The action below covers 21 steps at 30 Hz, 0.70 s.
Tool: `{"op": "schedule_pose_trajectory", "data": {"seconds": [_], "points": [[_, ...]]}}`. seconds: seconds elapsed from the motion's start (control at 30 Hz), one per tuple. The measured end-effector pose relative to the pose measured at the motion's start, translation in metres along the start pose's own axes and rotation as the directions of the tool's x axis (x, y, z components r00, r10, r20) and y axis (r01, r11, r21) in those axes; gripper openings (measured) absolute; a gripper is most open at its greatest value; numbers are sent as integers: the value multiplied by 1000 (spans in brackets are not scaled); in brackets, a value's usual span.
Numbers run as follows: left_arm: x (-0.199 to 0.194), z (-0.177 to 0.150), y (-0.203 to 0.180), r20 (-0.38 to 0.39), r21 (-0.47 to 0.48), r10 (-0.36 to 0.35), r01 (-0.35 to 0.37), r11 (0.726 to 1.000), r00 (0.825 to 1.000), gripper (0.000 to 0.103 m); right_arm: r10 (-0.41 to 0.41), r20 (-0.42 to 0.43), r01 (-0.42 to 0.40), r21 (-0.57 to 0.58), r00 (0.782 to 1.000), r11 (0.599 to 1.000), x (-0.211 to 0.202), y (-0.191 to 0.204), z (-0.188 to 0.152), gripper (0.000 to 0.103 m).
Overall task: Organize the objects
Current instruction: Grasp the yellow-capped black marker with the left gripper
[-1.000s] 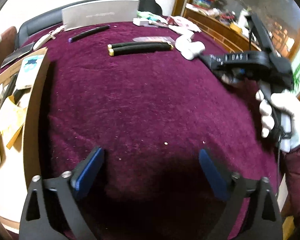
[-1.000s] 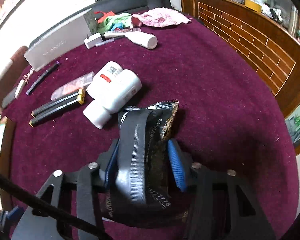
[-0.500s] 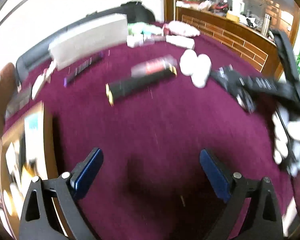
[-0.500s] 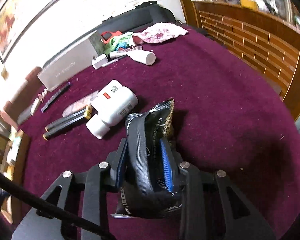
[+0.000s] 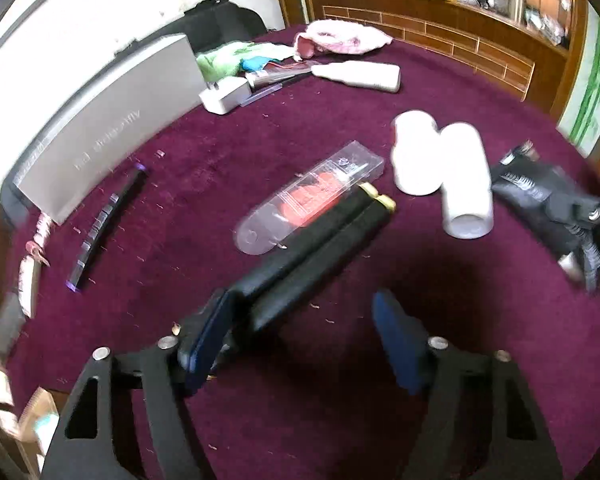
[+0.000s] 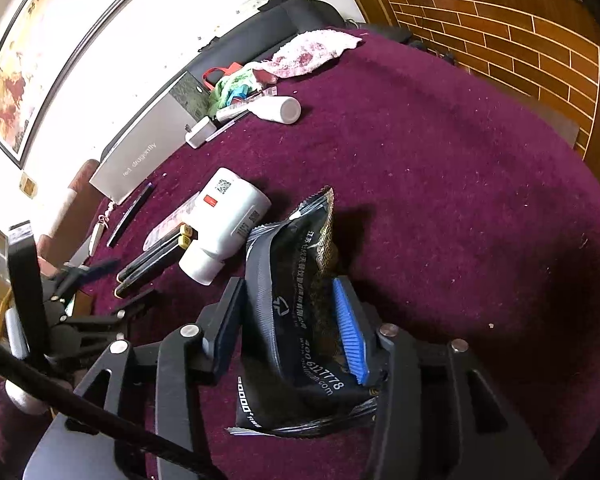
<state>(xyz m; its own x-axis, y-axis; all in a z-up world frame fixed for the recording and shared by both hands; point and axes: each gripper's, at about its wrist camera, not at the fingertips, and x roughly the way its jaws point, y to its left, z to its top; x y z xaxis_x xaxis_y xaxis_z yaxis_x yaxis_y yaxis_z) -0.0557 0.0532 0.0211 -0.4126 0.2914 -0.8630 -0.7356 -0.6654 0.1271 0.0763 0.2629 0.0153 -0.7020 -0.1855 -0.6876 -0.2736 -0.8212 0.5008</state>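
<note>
Left gripper point(image 5: 304, 332) is closing around the near ends of the two black pens point(image 5: 316, 248), pads not squeezing yet. Right gripper point(image 6: 292, 328) is easing open with the black foil pouch point(image 6: 300, 304) between its jaws, left pad looking clear of it. Pens are lying side by side, touching the clear case point(image 5: 312, 196), white bottles point(image 5: 440, 168) nearby on the maroon cloth point(image 5: 420, 92). I'd be centering both pens before pinching, or one's probably rolling out.

"6127778" on black pouch point(image 6: 300, 312)
</note>
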Motion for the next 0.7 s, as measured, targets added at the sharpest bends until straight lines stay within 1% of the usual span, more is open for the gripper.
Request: {"op": "schedule_pose_trajectory", "data": {"seconds": [0.03,0.07,0.1,0.13,0.23,0.27,0.33,0.37,0.4,0.43,0.5,0.53,0.57,0.6,0.63,0.67,0.7], "points": [[0,-4,-3,-27,-10,-89,89,996,996,31,4,-1,-4,3,1000,1000,0,-1,0,46],[-1,-6,-4,-44,-22,-132,131,991,990,23,7,-2,-7,7,1000,1000,0,-1,0,46],[-3,-7,-6,-49,-23,-137,136,990,989,23,9,-2,-9,9,1000,1000,0,-2,0,46],[-3,-7,-10,-57,0,-118,119,993,991,23,13,-2,-13,13,1000,1000,0,-2,0,47],[-2,-4,-14,-53,17,-91,92,996,994,23,25,-2,-25,20,1000,999,0,-3,1,49],[0,-2,-16,-42,22,-74,75,997,996,25,28,-3,-28,22,1000,999,-1,-3,1,50],[2,2,-22,-5,28,-20,20,999,1000,36,37,-3,-37,29,999,999,-1,-4,1,51],[3,4,-25,12,27,15,-15,1000,1000,47,43,-2,-43,34,999,999,-1,-5,2,51],[3,5,-26,33,20,56,-57,998,998,56,49,-3,-49,39,999,998,-1,-6,2,52],[2,4,-26,56,3,80,-80,997,995,57,56,-3,-56,43,998,998,-1,-7,2,53],[4,1,-21,69,-58,75,-71,996,995,57,63,-2,-62,47,998,997,-1,-7,3,55],[3,-1,-18,64,-87,67,-62,994,996,55,61,-1,-61,46,998,997,0,-7,3,56],[2,-2,-17,61,-111,38,-31,993,997,36,57,0,-57,42,998,997,0,-6,3,56],[3,-3,-17,61,-138,-18,26,990,998,23,53,2,-53,37,999,998,0,-6,3,58],[-1,-5,-18,67,-155,-17,27,988,998,18,48,4,-48,30,999,998,0,-5,3,61],[-3,-8,-21,73,-149,-30,41,988,997,11,33,5,-33,17,999,999,1,-3,3,65],[-4,-11,-22,71,-157,-60,70,985,996,11,31,5,-31,10,999,999,2,-2,3,66]]}}
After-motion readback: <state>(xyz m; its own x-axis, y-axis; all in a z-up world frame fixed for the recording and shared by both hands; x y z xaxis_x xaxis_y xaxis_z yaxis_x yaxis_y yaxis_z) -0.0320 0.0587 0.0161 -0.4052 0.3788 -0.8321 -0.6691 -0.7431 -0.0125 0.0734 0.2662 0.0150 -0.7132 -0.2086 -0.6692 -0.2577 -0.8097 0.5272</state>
